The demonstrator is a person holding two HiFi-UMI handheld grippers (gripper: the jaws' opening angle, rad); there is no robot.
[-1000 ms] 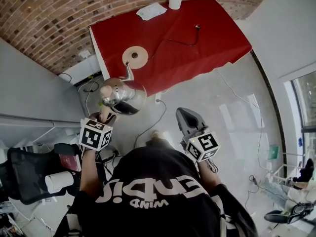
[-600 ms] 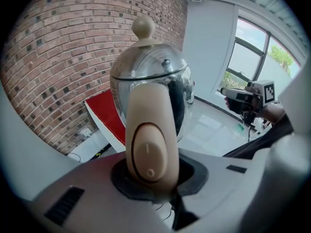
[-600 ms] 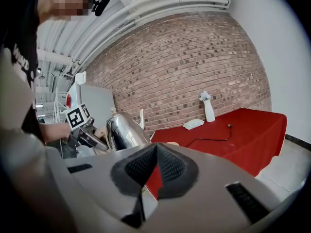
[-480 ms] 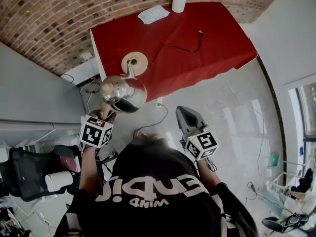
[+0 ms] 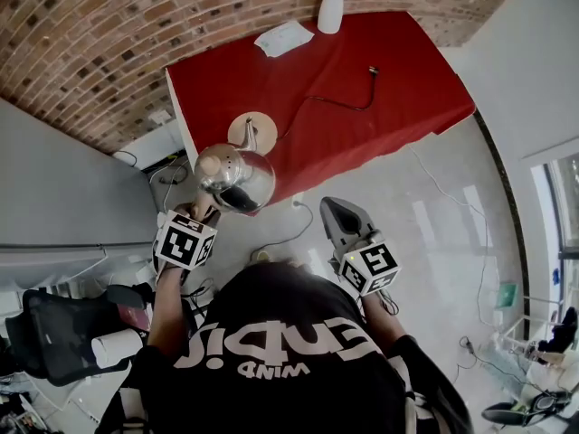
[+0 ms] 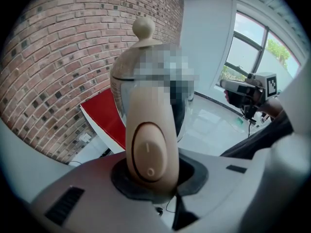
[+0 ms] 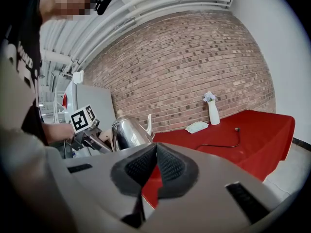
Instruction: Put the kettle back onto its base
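The steel kettle [image 5: 237,177] hung in the air at centre left of the head view, off the near edge of the table and over the pale floor, not yet on its base [image 5: 263,123]. Its spout overlapped the round tan base in that picture, which lay on the red tablecloth [image 5: 380,52] just above the kettle in the frame. The left gripper [image 5: 201,213] was clenched on the kettle's cream handle [image 6: 148,144]. In the left gripper view the dark pads pressed the handle's lower end from both sides, with the rocker switch facing the camera and the lid knob [image 6: 144,27] at the top of the frame.

The right gripper [image 5: 332,208] was held at lower centre right of the head view, well apart from the kettle. Its jaws were closed tip to tip with nothing between them, as the right gripper view showed [image 7: 156,144].

Farther up the frame a black cable [image 5: 339,102] ran across the cloth. A white vase [image 5: 331,11] with flowers and a folded white cloth [image 5: 283,38] stood near the top edge against the brick wall [image 5: 109,34].
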